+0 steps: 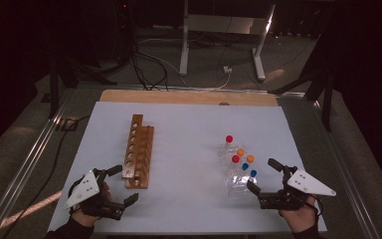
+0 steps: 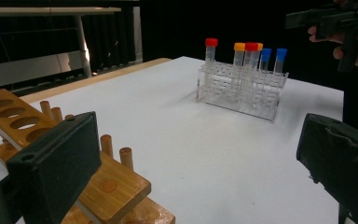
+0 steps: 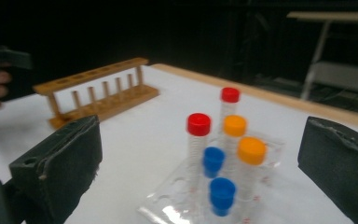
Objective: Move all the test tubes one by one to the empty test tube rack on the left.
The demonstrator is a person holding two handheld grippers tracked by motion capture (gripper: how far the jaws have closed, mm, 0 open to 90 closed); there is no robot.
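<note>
White tabletop (image 1: 189, 149), nothing moved yet: six capped tubes (image 1: 238, 158) in clear rack (image 1: 236, 181) just ahead of wide-open, empty right gripper (image 1: 262, 178); wooden rack (image 1: 138, 149) unfilled beside wide-open, empty left gripper (image 1: 123, 184).

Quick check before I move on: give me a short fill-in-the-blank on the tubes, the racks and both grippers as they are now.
1. The clear rack holds ____ capped tubes.
2. The wooden rack holds ____ tubes.
3. The fingers of the left gripper and the right gripper are ____, with nothing between them.
4. The two tubes nearest the right gripper have ____ caps.

Missing words: six; no; open; blue
</note>
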